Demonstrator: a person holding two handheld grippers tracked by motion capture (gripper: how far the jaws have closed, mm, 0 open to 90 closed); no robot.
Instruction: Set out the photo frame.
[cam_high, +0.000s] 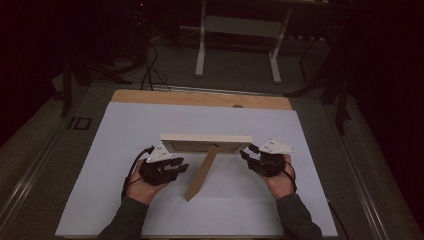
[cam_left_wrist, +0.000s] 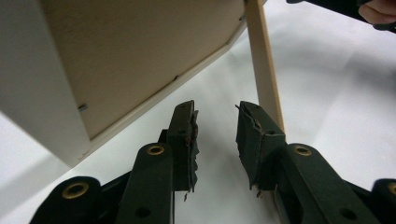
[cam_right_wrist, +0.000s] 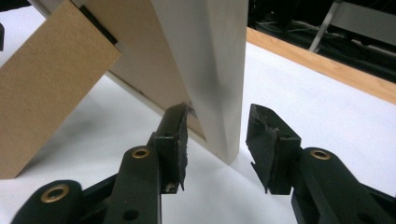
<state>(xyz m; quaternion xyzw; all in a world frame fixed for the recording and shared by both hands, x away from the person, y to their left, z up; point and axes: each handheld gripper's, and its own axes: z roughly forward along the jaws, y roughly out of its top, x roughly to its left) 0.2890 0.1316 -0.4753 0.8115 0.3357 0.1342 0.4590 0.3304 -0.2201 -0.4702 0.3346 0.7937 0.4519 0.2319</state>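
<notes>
i see a pale wooden picture frame (cam_high: 206, 143) standing up in the middle of the smooth white table (cam_high: 125, 130), leaning on its flat brown back leg (cam_high: 202, 172). my left gripper (cam_high: 181, 167) is partly open and empty. my right gripper (cam_high: 245, 153) is open around the frame's square edge, not squeezing.

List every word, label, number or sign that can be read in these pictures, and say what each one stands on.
"ID": pale block characters on the dark floor strip left of the white-covered table, high view; the reading is uncertain.
No writing can be made out on the pale wooden picture frame, its brown cardboard stand leg, the left gripper or the right gripper.
</notes>
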